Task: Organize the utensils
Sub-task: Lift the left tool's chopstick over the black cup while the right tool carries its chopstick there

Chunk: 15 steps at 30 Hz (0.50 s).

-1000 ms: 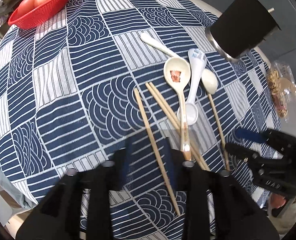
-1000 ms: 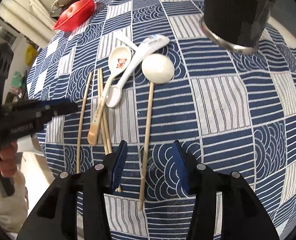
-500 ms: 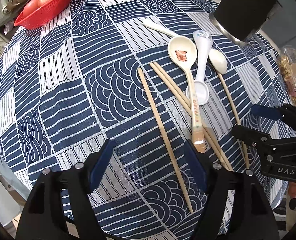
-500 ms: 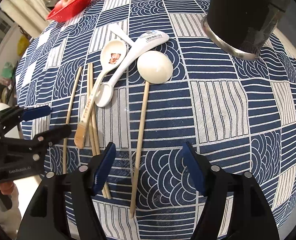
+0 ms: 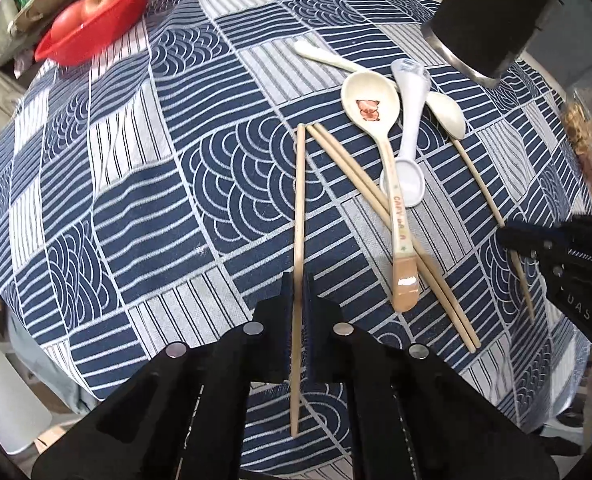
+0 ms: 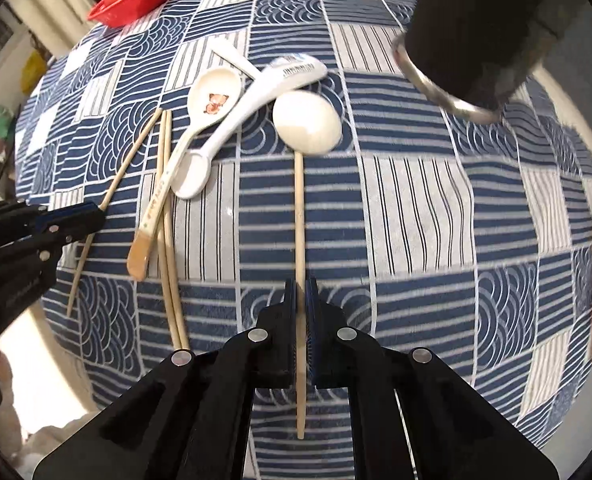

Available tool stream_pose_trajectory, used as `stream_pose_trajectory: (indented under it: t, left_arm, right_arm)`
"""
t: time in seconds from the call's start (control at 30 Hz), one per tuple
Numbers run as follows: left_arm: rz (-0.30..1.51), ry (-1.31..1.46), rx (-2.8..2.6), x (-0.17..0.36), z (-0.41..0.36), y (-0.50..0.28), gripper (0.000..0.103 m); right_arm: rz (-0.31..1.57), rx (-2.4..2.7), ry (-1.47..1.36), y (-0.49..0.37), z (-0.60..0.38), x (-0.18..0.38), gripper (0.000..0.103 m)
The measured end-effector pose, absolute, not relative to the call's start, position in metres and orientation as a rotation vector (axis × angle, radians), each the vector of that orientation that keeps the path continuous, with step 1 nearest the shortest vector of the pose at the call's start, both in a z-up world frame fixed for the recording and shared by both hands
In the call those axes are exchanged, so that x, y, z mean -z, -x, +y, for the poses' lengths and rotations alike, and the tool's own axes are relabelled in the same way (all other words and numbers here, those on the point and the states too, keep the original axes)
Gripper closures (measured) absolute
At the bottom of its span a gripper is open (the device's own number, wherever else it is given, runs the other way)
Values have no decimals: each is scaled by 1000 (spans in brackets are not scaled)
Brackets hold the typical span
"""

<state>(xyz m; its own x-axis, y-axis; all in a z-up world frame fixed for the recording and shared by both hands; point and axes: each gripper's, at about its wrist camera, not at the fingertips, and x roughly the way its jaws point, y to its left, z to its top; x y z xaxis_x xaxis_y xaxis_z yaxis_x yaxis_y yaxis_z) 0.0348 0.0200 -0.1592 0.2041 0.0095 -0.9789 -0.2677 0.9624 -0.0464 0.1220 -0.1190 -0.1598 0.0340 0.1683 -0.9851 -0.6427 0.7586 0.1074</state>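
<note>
Your left hand-held gripper (image 5: 297, 292) is clamped on a single chopstick (image 5: 299, 216), which runs straight up between the blue pads and lies along the tabletop (image 5: 136, 184) with its patterned blue cloth. Your right hand-held gripper (image 6: 300, 296) is pinched shut on the thin wooden handle of a long spoon (image 6: 300, 208), whose pale bowl sits further ahead (bowl face down, as far as the right wrist view shows). Between your two grippers lie the other utensils: a chopstick pair (image 5: 391, 232), a cartoon spoon (image 5: 379, 120) resting across that pair, and a white spoon (image 5: 407, 148) just beside it, partly overlapping. A black holder (image 5: 491, 12) stands at the far right edge, near the spoon bowls. A red basket (image 5: 96, 28) with apples sits well apart at the far left.
</note>
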Motion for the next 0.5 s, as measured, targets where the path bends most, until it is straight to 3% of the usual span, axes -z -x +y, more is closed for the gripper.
stream_pose_trajectory:
  t: [0.5]
  left_arm:
    - [1388, 199, -202, 148, 60, 18, 98]
  right_arm:
    - [1417, -553, 218, -104, -201, 137, 98]
